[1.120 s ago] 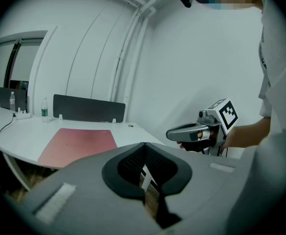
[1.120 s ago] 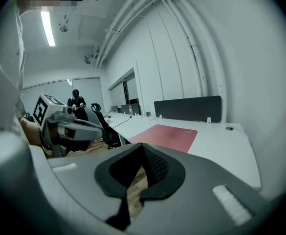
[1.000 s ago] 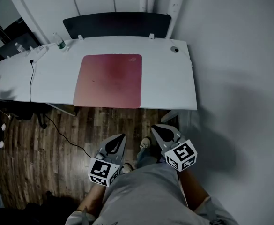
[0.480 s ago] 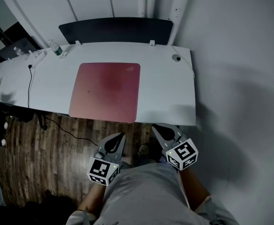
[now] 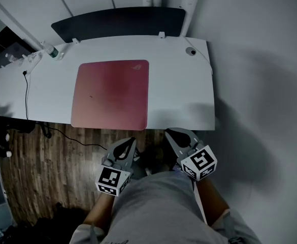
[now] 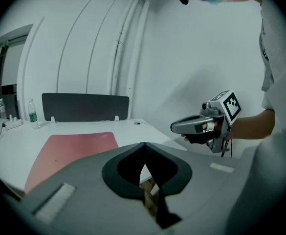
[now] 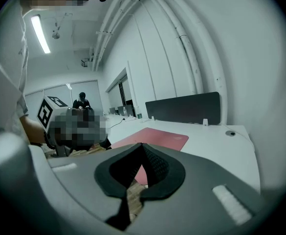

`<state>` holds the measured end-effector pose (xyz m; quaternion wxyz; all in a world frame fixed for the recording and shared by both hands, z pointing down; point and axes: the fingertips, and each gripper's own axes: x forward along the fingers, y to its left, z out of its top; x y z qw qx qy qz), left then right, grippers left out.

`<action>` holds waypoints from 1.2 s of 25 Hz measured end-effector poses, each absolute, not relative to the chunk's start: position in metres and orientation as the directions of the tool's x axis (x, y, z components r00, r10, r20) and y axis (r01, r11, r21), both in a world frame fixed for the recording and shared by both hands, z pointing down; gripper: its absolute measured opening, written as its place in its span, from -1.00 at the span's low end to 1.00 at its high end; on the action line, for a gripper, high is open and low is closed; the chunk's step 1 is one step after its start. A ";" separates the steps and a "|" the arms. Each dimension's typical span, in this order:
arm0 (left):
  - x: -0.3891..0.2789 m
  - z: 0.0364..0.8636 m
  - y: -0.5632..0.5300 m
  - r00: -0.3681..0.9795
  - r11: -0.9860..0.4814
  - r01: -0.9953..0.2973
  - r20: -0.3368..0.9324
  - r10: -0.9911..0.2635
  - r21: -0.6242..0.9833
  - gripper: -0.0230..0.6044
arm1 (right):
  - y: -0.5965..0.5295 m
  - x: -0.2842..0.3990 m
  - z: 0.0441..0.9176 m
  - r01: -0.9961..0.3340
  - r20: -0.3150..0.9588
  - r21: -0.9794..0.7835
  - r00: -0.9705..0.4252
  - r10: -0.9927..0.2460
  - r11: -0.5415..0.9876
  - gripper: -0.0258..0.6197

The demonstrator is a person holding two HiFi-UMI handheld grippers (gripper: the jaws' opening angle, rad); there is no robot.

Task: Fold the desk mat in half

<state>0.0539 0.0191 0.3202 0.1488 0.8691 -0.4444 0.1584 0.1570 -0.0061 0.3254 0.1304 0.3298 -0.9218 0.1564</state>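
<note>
— Where was the mat?
— Flat and unfolded on the table, its near edge at the table's front, handy for lifting.
— The grippers?
— Left gripper was closed and empty. Right gripper looked the same. Both hung short of the table, so nothing was grasped.

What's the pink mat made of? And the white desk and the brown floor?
The desk mat looks like soft cloth or rubbery foam: thin, flat, dull, no shine. The desk looks like smooth white laminate or painted board, evenly plain. The floor looks like wood planks, or wood-look laminate: brown strips with grain.
</note>
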 end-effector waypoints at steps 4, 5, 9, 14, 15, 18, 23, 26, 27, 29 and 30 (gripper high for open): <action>0.050 0.332 0.007 0.584 -0.600 -0.792 0.426 -0.692 0.111 -0.86 | -0.017 0.153 0.332 -0.668 0.355 -0.208 -0.732 -0.581 0.714 -0.90; 0.049 0.336 0.006 0.590 -0.608 -0.786 0.431 -0.683 0.112 -0.86 | -0.018 0.153 0.335 -0.673 0.360 -0.211 -0.727 -0.584 0.708 -0.90; 0.046 0.352 -0.004 0.599 -0.623 -0.774 0.453 -0.660 0.116 -0.86 | -0.022 0.151 0.349 -0.688 0.382 -0.227 -0.714 -0.587 0.689 -0.90; 0.049 0.387 -0.009 0.617 -0.636 -0.755 0.503 -0.605 0.162 -0.86 | -0.028 0.151 0.363 -0.704 0.408 -0.248 -0.699 -0.587 0.666 -0.90; 0.049 0.394 -0.010 0.620 -0.637 -0.752 0.511 -0.596 0.169 -0.86 | -0.030 0.150 0.367 -0.706 0.411 -0.252 -0.698 -0.587 0.662 -0.90; 0.052 0.411 -0.010 0.626 -0.648 -0.741 0.528 -0.573 0.176 -0.86 | -0.031 0.151 0.379 -0.710 0.417 -0.257 -0.694 -0.587 0.656 -0.90; 0.055 0.429 -0.012 0.621 -0.672 -0.727 0.551 -0.558 0.139 -0.86 | -0.028 0.152 0.397 -0.712 0.430 -0.269 -0.691 -0.581 0.648 -0.90; 0.057 0.441 -0.015 0.620 -0.681 -0.720 0.565 -0.545 0.133 -0.86 | -0.026 0.156 0.409 -0.719 0.451 -0.284 -0.684 -0.573 0.634 -0.90; 0.057 0.444 -0.016 0.620 -0.683 -0.718 0.568 -0.541 0.133 -0.86 | -0.027 0.156 0.410 -0.722 0.457 -0.285 -0.681 -0.573 0.631 -0.90; 0.056 0.450 -0.017 0.622 -0.686 -0.715 0.572 -0.535 0.136 -0.86 | -0.030 0.156 0.412 -0.728 0.462 -0.283 -0.674 -0.576 0.625 -0.90; 0.056 0.452 -0.018 0.622 -0.686 -0.714 0.574 -0.532 0.137 -0.86 | -0.031 0.156 0.414 -0.730 0.463 -0.285 -0.672 -0.577 0.622 -0.90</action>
